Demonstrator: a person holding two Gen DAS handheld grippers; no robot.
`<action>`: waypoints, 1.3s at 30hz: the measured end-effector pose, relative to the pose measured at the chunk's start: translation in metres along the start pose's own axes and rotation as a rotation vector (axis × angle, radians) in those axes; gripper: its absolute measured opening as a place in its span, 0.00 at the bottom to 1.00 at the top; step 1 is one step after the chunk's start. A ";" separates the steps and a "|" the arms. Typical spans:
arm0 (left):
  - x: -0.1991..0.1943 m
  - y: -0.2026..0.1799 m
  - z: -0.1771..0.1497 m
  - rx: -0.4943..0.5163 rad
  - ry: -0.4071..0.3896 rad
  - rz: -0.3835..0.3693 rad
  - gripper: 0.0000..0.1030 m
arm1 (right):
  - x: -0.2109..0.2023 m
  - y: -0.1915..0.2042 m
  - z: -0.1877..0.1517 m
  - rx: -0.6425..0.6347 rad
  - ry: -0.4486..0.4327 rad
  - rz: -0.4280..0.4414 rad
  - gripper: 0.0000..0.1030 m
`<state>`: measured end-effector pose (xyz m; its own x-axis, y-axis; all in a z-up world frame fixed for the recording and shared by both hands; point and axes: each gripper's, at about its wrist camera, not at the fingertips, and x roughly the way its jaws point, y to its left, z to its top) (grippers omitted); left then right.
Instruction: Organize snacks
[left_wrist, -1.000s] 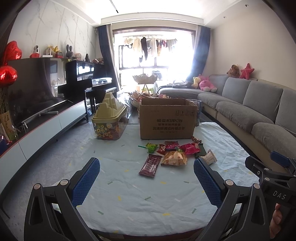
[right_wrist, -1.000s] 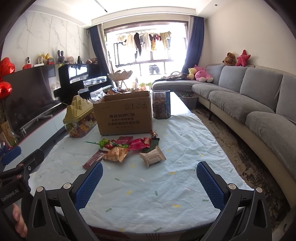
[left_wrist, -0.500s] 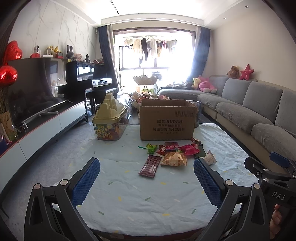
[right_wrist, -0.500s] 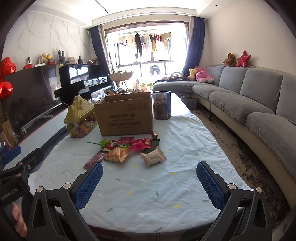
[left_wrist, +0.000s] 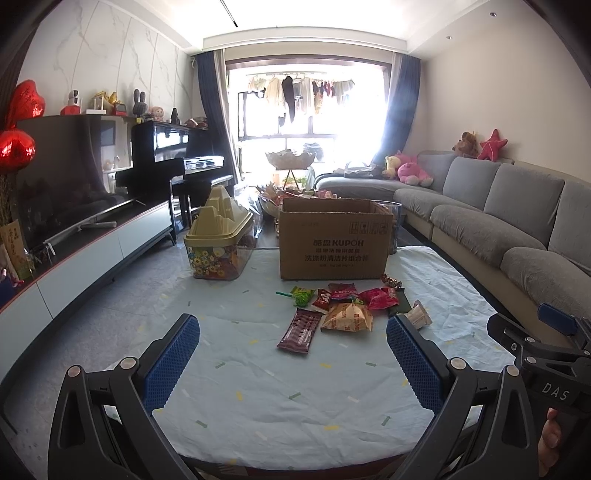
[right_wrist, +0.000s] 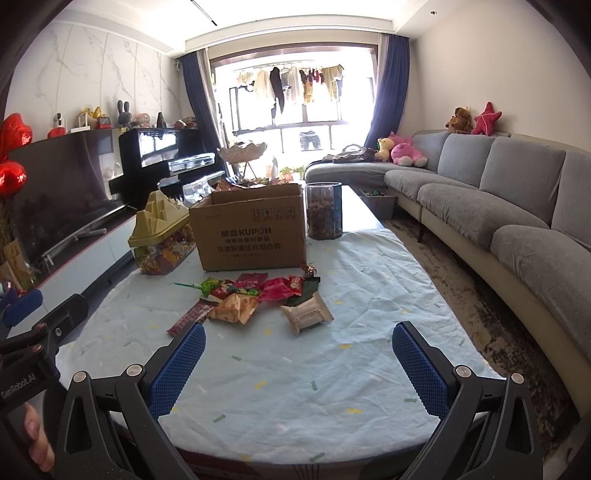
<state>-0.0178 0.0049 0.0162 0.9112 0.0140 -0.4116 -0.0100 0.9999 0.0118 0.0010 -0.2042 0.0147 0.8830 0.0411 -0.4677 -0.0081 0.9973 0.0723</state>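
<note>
Several snack packets lie in a loose pile on the light blue tablecloth (left_wrist: 258, 387) in front of an open cardboard box (left_wrist: 334, 240): an orange packet (left_wrist: 347, 317), a dark red bar (left_wrist: 300, 330), a pink packet (left_wrist: 378, 298), a green lollipop (left_wrist: 301, 295) and a beige packet (right_wrist: 306, 314). The box also shows in the right wrist view (right_wrist: 253, 232). My left gripper (left_wrist: 291, 365) is open and empty, short of the pile. My right gripper (right_wrist: 297, 365) is open and empty, just before the beige packet.
A clear bin with a yellow lid (left_wrist: 218, 240) stands left of the box. A clear jar of snacks (right_wrist: 324, 210) stands right of it. A grey sofa (right_wrist: 498, 206) runs along the right; a TV cabinet (left_wrist: 92, 254) and piano (left_wrist: 173, 162) stand left.
Both grippers have edged slightly forward toward the snack pile. Both stay open. Nothing on the table has moved.
</note>
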 end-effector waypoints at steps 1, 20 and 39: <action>0.000 0.000 0.000 0.000 0.000 0.000 1.00 | 0.000 0.000 0.000 0.000 0.001 0.000 1.00; 0.022 0.009 -0.006 0.033 0.004 0.035 1.00 | 0.025 0.014 -0.001 -0.058 0.031 0.032 1.00; 0.101 -0.005 0.009 0.054 0.091 -0.109 0.95 | 0.101 0.005 0.013 -0.013 0.145 0.036 0.97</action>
<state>0.0778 0.0014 -0.0168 0.8647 -0.0918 -0.4939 0.1115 0.9937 0.0106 0.0962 -0.1957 -0.0202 0.8047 0.0839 -0.5877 -0.0455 0.9958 0.0800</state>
